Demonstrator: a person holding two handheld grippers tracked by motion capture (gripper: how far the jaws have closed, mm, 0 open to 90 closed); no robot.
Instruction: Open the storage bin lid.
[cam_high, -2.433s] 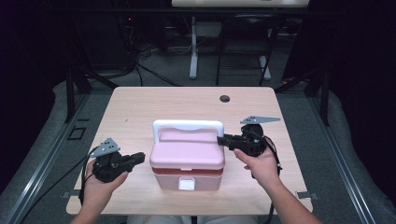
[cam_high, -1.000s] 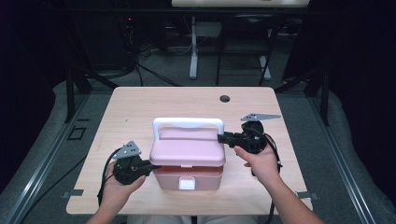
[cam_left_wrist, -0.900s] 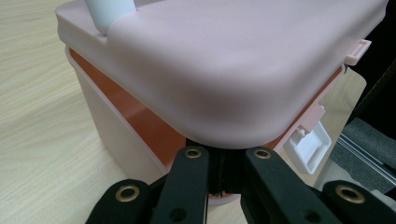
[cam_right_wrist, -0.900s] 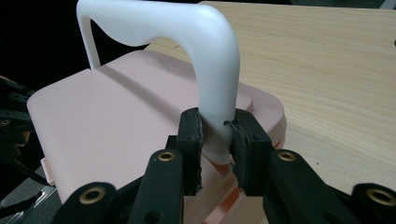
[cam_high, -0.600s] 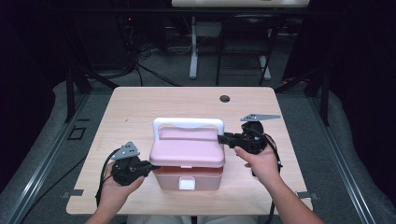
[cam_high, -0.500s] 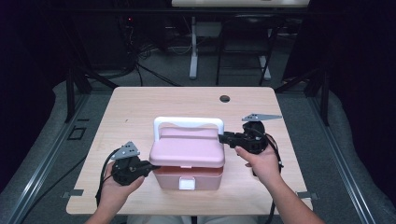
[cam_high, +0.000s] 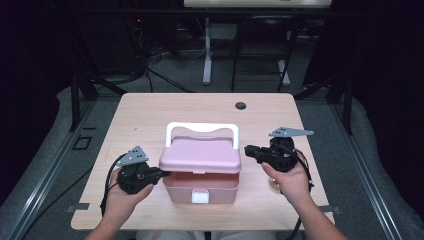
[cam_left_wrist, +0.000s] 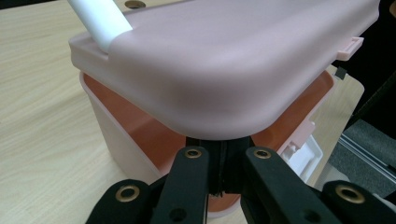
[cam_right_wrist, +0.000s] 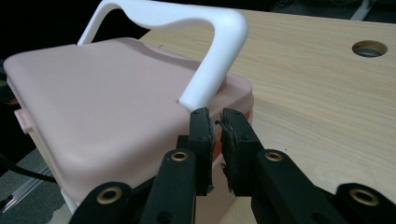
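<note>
A pink box (cam_high: 200, 187) with a pink lid (cam_high: 200, 155) and a white handle (cam_high: 202, 127) stands mid-table. My left gripper (cam_high: 165, 173) is shut at the box's left side. In the left gripper view its tips (cam_left_wrist: 219, 142) sit under the rim of the lid (cam_left_wrist: 224, 60), which stands raised off the orange-lined base (cam_left_wrist: 116, 135). My right gripper (cam_high: 247, 149) hovers just off the box's right side. Its jaws have just been closing and stand nearly together (cam_right_wrist: 215, 116), a slim gap between them and nothing in it, near the foot of the handle (cam_right_wrist: 205, 46).
The wooden table (cam_high: 150, 115) has a round cable hole (cam_high: 240, 105) at the back. A white latch (cam_high: 200, 196) sits on the box's front wall. Dark floor, cables and table legs lie beyond the far edge.
My left gripper came in from the table's left to the box's left side and stayed there. My right gripper drew back slightly from the lid's right edge.
</note>
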